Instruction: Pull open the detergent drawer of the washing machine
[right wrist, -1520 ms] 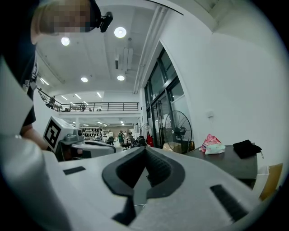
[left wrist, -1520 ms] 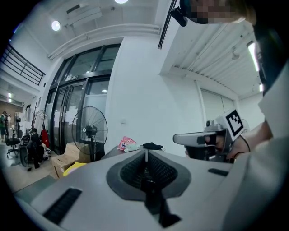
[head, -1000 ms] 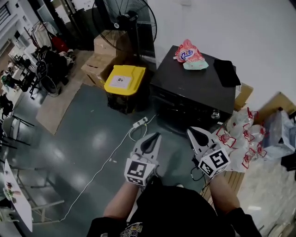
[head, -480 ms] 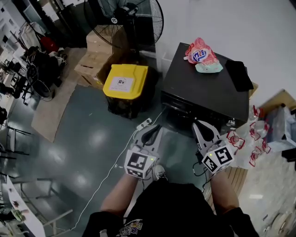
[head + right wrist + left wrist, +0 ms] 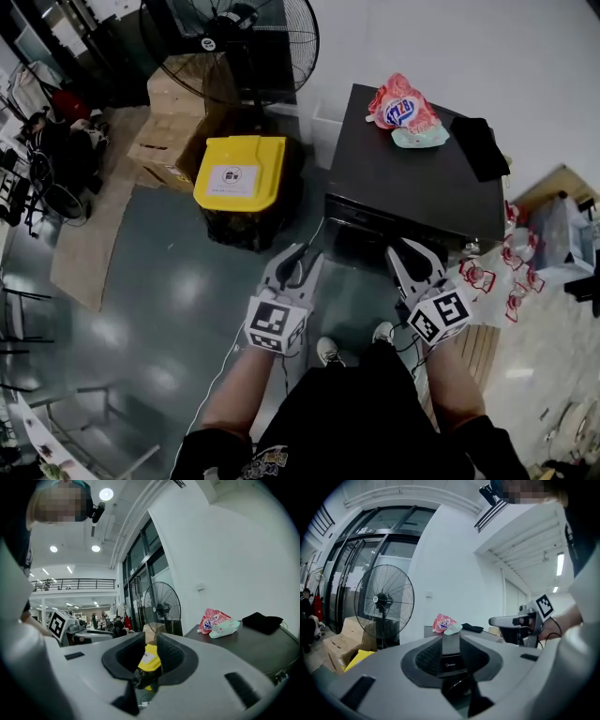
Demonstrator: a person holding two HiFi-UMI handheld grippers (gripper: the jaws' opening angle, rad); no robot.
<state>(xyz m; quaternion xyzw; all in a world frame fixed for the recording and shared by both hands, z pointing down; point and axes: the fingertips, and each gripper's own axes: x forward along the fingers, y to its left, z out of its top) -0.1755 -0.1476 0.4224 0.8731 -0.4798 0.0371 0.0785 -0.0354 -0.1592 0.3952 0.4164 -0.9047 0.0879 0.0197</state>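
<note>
The black washing machine (image 5: 412, 183) stands against the white wall, its dark front panel (image 5: 370, 225) facing me. I cannot make out the detergent drawer on that panel. My left gripper (image 5: 298, 258) hovers just short of the panel's left end, and my right gripper (image 5: 405, 253) is near the panel's middle. Both sets of jaws are opening, with nothing between them. In the left gripper view the machine's front (image 5: 450, 656) shows through the gap of the left gripper (image 5: 451, 641). The right gripper (image 5: 151, 648) looks past the machine's top (image 5: 243, 644).
A pink bag (image 5: 401, 110), a mint pack (image 5: 419, 136) and a black cloth (image 5: 484, 148) lie on the machine. A yellow-lidded bin (image 5: 234, 173) stands to its left, with a fan (image 5: 230, 37) and cardboard boxes (image 5: 169, 131) behind. Plastic bags (image 5: 506, 272) sit on the right.
Both grippers have moved forward to the machine's front panel. Their jaws, shut before, now stand slightly apart.
</note>
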